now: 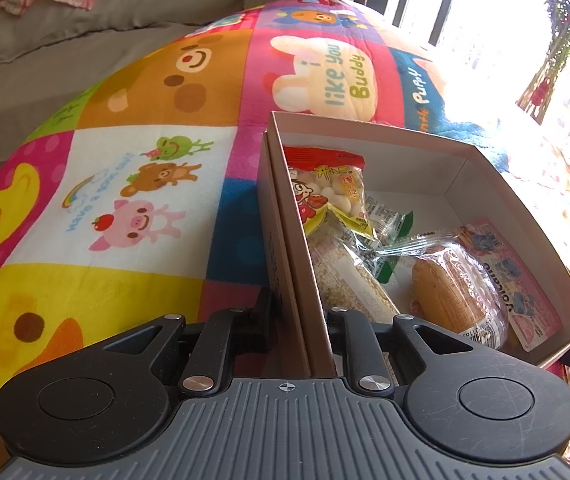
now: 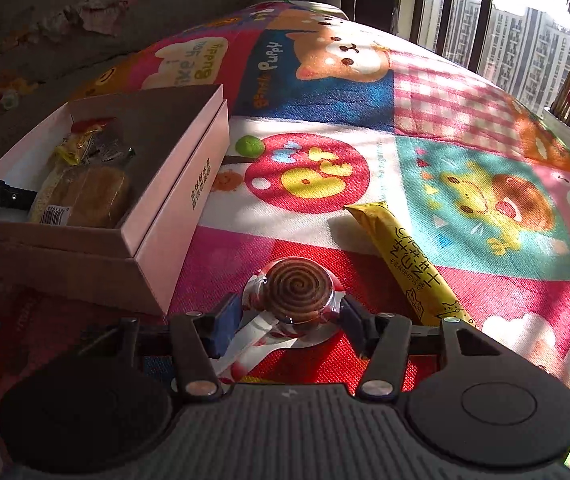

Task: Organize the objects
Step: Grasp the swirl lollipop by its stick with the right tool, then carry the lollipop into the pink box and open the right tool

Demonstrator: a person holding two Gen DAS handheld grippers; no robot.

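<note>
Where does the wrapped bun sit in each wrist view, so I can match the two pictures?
Left wrist view: the wrapped bun lies lower right, in the near end of the box, beside a pink packet.
Right wrist view: the bun lies at left, again in the box's near end.
Shared landmark: the "I like you Buddy" patch on the blanket beyond the box.

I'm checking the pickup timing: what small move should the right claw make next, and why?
Probably finish closing on the lollipop. The right claw straddles its swirled head, pads close on both sides but seemingly not yet pressing. The left claw already clamps the box wall.
</note>
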